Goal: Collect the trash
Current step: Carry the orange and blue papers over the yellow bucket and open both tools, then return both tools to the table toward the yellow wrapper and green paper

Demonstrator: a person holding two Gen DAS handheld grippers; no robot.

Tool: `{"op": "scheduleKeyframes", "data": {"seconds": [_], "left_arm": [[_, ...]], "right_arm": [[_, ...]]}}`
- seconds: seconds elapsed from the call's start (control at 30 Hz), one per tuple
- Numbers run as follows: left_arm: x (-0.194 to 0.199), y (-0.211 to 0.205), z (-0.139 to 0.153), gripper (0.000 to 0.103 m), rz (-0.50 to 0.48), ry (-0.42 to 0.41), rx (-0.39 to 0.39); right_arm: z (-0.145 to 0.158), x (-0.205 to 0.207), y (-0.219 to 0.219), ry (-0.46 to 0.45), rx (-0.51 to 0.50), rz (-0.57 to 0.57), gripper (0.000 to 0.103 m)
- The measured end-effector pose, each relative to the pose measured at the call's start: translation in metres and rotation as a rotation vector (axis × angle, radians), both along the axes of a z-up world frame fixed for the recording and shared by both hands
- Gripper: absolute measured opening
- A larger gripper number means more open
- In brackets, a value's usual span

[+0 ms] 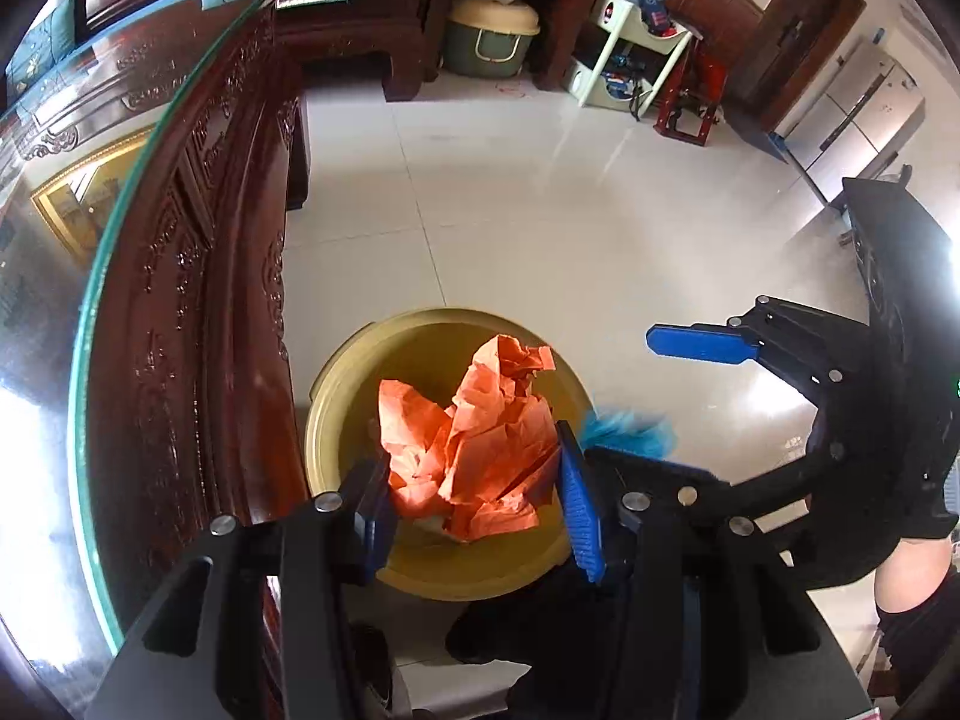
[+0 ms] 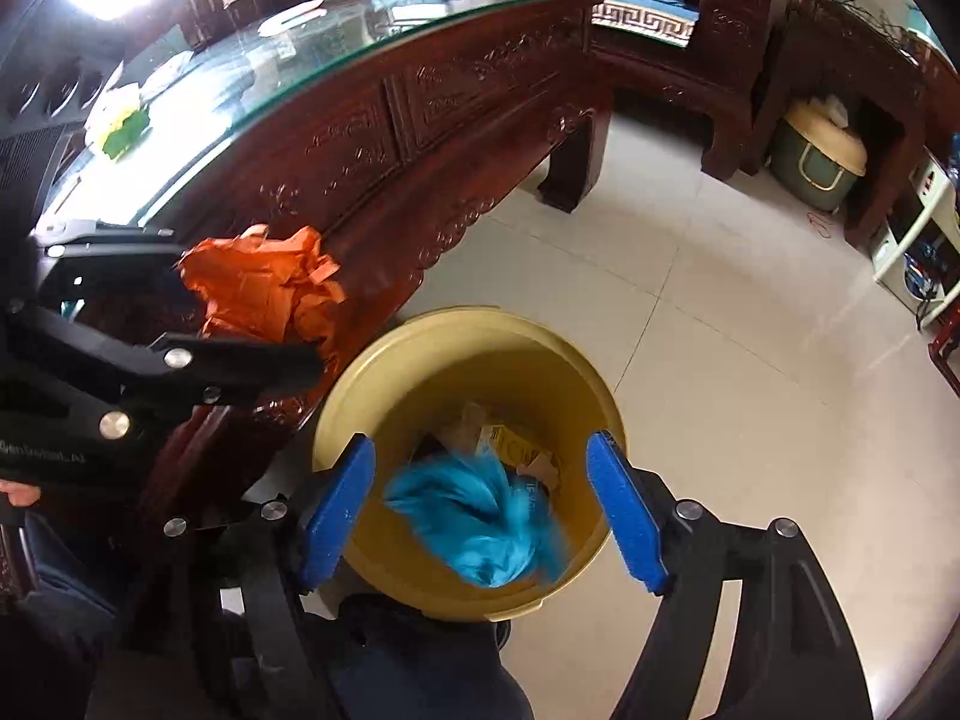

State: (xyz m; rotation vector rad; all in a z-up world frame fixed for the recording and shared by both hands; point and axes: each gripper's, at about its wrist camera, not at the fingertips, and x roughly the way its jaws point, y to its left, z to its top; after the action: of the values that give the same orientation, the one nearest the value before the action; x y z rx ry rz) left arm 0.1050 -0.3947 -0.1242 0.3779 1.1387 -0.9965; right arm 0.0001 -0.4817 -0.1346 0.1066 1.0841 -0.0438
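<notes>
- Pale floor tiles [image 2: 750, 312] under everything, with the yellow bin [image 2: 384, 360] standing on them just beside the carved desk [image 2: 372, 138].
- Orange crumpled paper [image 1: 474, 444] is clamped between the pads of the left hand-held gripper [image 1: 474, 498], hanging over the bin's mouth.
- Blue fluffy scrap [image 2: 480, 522] shows blurred between the wide-spread fingers of the right hand-held gripper [image 2: 480, 510], which grips nothing; looks like it's over or inside the bin among the cardboard bits [image 2: 516, 450].
- Risk one: seen from the right wrist, the orange wad sits toward the desk-side rim, so letting go there could drop it onto the floor between bin and desk.
- Risk two: loose paper flaps may snag on a pad and cling.
- Risk three: the two tools are close; a hasty swing could knock them together or tip the bin.
</notes>
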Motion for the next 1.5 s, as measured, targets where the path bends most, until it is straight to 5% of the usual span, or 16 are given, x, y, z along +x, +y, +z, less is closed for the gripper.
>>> {"op": "scheduleKeyframes", "data": {"seconds": [0.27, 0.4, 0.8, 1.0, 1.23, 1.5], "left_arm": [[0.005, -0.02, -0.018, 0.052, -0.033, 0.056, 0.029], [0.001, -0.03, -0.019, 0.076, -0.064, 0.056, 0.017], [-0.002, -0.004, 0.01, 0.081, -0.012, -0.012, -0.03], [-0.006, 0.061, 0.054, 0.093, 0.09, -0.139, -0.097], [-0.003, 0.166, 0.091, 0.099, 0.289, -0.252, -0.163], [0.022, 0.29, 0.118, 0.099, 0.572, -0.294, -0.191]], "right_arm": [[-0.008, -0.003, -0.006, 0.035, -0.022, -0.02, 0.072], [-0.013, -0.01, -0.016, 0.049, -0.03, -0.046, 0.073], [-0.003, -0.022, -0.016, 0.02, -0.03, -0.077, 0.073], [0.039, -0.019, 0.022, -0.137, -0.024, -0.007, 0.073], [0.096, -0.003, 0.099, -0.376, -0.078, 0.14, 0.091], [0.128, 0.043, 0.189, -0.454, -0.072, 0.282, 0.094]]}}
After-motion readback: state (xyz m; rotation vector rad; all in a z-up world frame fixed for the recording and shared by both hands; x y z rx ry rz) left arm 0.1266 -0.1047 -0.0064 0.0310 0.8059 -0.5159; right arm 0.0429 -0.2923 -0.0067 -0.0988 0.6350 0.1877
